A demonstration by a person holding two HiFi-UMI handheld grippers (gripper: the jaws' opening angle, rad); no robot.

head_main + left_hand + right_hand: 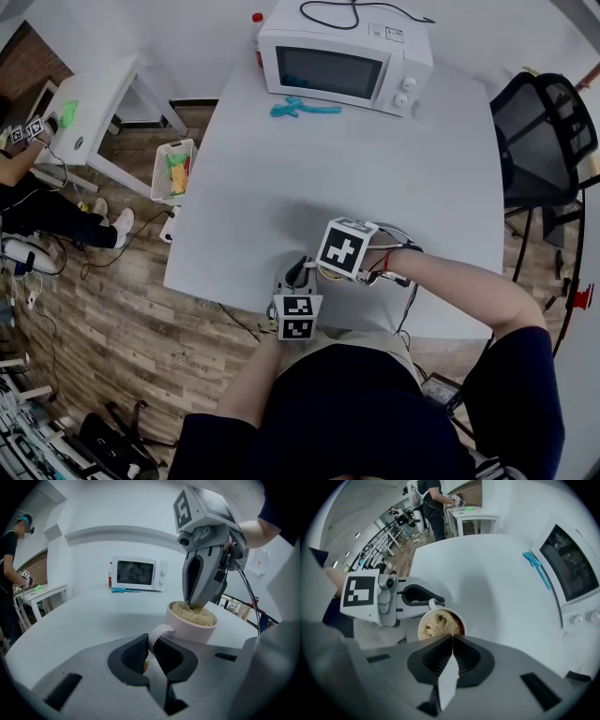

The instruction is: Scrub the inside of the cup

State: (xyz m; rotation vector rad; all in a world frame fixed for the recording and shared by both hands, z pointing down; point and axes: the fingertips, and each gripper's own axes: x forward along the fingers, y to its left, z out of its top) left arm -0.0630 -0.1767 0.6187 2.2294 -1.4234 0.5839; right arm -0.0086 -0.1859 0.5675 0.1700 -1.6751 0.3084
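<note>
White surface [356,169], near edge: left claw [151,649] clamped narrow on the handle [160,631] of the pink cup [190,629]. Right claw [196,604] points down into it, jaws pinched on the beige scourer [201,617] filling the cup. Microwave [342,56] at far edge.

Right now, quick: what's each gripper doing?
Left gripper: closed on the handle of the cup.
Right gripper: closed, tips in the fibrous scrubber inside the cup; a pinch on it cannot be told.
</note>
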